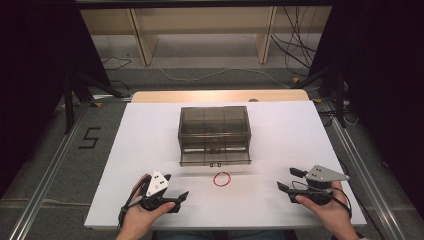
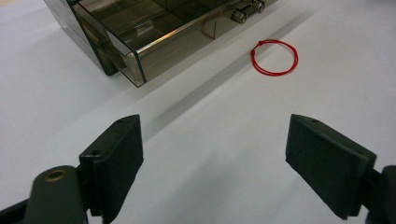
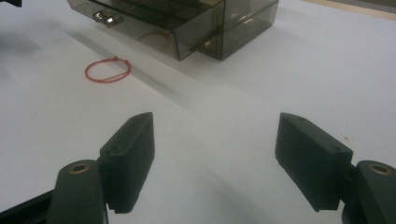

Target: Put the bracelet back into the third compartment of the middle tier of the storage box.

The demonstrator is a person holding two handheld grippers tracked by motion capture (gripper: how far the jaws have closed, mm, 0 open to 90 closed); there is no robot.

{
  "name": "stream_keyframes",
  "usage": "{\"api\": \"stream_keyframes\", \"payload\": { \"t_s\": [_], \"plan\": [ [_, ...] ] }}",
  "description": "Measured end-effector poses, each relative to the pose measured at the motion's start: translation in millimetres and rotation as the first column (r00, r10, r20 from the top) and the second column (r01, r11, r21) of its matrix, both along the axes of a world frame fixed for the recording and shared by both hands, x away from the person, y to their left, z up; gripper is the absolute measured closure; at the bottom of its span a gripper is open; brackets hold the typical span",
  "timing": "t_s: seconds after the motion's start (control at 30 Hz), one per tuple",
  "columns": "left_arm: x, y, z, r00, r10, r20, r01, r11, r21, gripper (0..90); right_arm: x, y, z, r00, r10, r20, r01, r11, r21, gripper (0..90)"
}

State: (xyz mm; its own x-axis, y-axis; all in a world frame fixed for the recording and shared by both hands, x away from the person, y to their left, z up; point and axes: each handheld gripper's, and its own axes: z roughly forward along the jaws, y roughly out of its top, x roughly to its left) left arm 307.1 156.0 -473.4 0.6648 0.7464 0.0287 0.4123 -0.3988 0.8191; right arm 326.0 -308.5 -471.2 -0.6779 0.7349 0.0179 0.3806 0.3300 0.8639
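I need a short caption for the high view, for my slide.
Two open grippers, left gripper and right gripper, rest near a red string loop before a smoky box's open drawer.

Lab or recording rig, not home. White rectangular board [image 1: 150, 150] on pale wooden table [image 1: 220, 95], boxed in by black curtains [image 1: 30, 75] both sides. Metal rails [image 1: 45, 170] run along grey carpet floor, black tape mark like "5" [image 1: 89, 137] stuck down. Loose black cables [image 1: 295, 45] trail behind, light wooden shelf frame [image 1: 200, 30] beyond.
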Motion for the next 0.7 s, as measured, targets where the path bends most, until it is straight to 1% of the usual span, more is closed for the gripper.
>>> {"api": "stream_keyframes", "payload": {
  "t_s": [0.1, 0.27, 0.3, 0.37, 0.4, 0.43, 0.5, 0.53, 0.63, 0.7],
  "plan": [
    [0.1, -0.9, 0.1, 1.0, -0.003, 0.002, 0.003, 1.0, 0.003, 19.2, -0.4, 0.3, 0.1, 1.0, -0.002, -0.002, 0.002, 1.0, -0.004, 29.0],
    [0.0, -3.2, 0.3, 1.0, 0.009, -0.003, -0.009, 0.9999, -0.009, 21.7, -0.8, 1.9, 0.3, 1.0, 0.0, -0.006, 0.0, 1.0, -0.01, 29.0],
    [0.7, -4.2, 0.2, 0.9999, 0.011, -0.003, -0.011, 0.9999, -0.012, 22.2, -0.2, 2.4, 0.0, 1.0, 0.003, 0.002, -0.003, 1.0, -0.009, 29.0],
    [2.4, -6.4, 0.1, 0.9998, 0.016, -0.009, -0.016, 0.9996, -0.023, 22.9, -0.1, 2.5, -0.4, 1.0, -0.001, -0.005, 0.001, 1.0, -0.009, 29.0],
    [3.5, -7.5, -0.1, 0.9997, 0.019, -0.016, -0.019, 0.9996, -0.023, 22.9, -0.1, 2.5, -0.4, 1.0, -0.001, -0.005, 0.001, 1.0, -0.009, 29.0],
    [4.8, -9.1, -0.3, 0.9994, 0.02, -0.028, -0.021, 0.9993, -0.032, 23.5, -0.1, 2.6, -0.6, 1.0, -0.003, -0.008, 0.003, 1.0, -0.009, 29.0],
    [6.8, -13.3, -1.0, 0.9991, 0.015, -0.041, -0.017, 0.9989, -0.043, 26.0, 0.0, 2.2, -0.4, 1.0, -0.002, -0.005, 0.002, 1.0, -0.009, 29.0],
    [8.3, -17.7, -1.5, 0.9991, 0.005, -0.043, -0.007, 0.9994, -0.034, 26.7, 0.0, 2.2, -0.3, 1.0, -0.002, -0.005, 0.002, 1.0, -0.009, 29.0],
    [9.6, -22.6, -2.0, 0.9989, 0.002, -0.048, -0.004, 0.9993, -0.037, 26.9, 0.3, 2.6, -0.9, 1.0, -0.002, -0.008, 0.002, 1.0, -0.009, 29.0],
    [11.2, -27.6, -2.8, 0.9989, -0.001, -0.047, -0.001, 0.9995, -0.031, 27.1, 0.6, 2.9, -1.0, 0.9999, 0.0, -0.01, 0.0, 1.0, -0.013, 29.1]
  ]
}}
